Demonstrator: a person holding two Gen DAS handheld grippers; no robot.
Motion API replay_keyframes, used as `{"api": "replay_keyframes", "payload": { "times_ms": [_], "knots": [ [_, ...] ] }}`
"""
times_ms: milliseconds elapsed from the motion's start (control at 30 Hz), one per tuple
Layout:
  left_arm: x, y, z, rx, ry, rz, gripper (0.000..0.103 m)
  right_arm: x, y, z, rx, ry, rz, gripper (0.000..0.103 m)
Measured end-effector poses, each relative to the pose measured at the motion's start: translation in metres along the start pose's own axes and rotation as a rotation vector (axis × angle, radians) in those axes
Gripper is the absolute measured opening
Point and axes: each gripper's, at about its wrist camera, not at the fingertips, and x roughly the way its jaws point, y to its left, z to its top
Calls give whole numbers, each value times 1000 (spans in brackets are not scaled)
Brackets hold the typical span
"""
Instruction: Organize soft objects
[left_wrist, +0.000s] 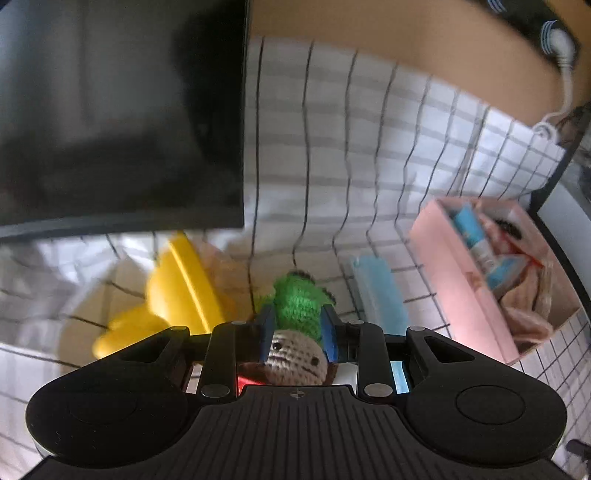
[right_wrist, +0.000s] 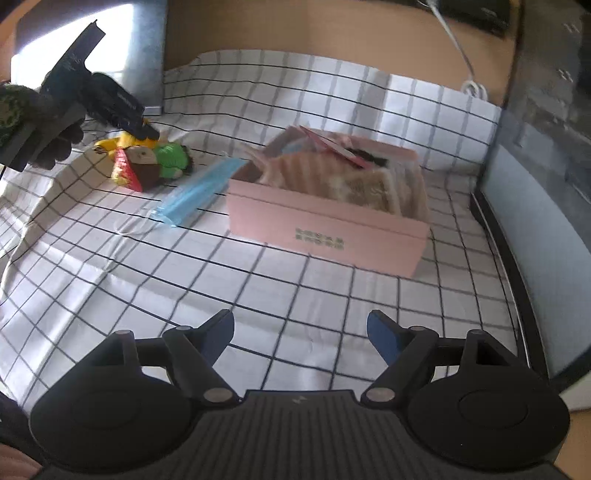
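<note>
Leftward, left gripper (left_wrist: 297, 325) fingers clamping crochet doll (left_wrist: 297, 314); right gripper (right_wrist: 300, 332) fingers wide, empty.

— Any readable text?
— Two lines of greenish print on the front wall of the pink box (right_wrist: 325, 221), too blurred to read. Faint pale lettering on the black handle (right_wrist: 110, 99), likewise illegible.

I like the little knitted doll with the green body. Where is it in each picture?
Left wrist view: the doll is bottom centre, squeezed between the left gripper's blue fingers.
Right wrist view: the doll is upper left on the checked cloth, under the left gripper.
Shared landmark: the pink box, with the blue mask lying between it and the doll.
</note>
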Motion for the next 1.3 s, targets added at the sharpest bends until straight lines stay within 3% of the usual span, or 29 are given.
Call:
{"api": "replay_keyframes", "payload": {
  "times_ms": [133, 333, 500, 667, 767, 867, 967, 1100, 1300],
  "knots": [
    [27, 6, 1, 1, 35, 19, 32, 0, -3, -6, 34, 19, -38, 80],
    [16, 15, -11, -29, 88, -53, 33, 2, -4, -9, 52, 46, -53, 80],
    [-18, 8, -58, -21, 79, -104, 33, 8, 8, 2, 8, 26, -22, 80],
    [-54, 16, -113, -146, 15, -145, 33, 21, 36, 35, -74, -37, 43, 80],
    [-72, 26, -136, -223, -29, -127, 33, 35, 52, 69, -89, -64, 121, 80],
    [-92, 44, -153, -297, -76, -95, 33, 58, 67, 111, -60, -78, 222, 75],
    [-113, 60, -162, -368, -149, -101, 33, 97, 96, 156, -33, -77, 321, 51],
    [-147, 72, -172, -383, -216, -117, 33, 166, 129, 203, 56, -19, 384, 49],
    [-179, 80, -187, -343, -231, -112, 33, 248, 160, 229, 119, 65, 401, 49]
  ]
}}
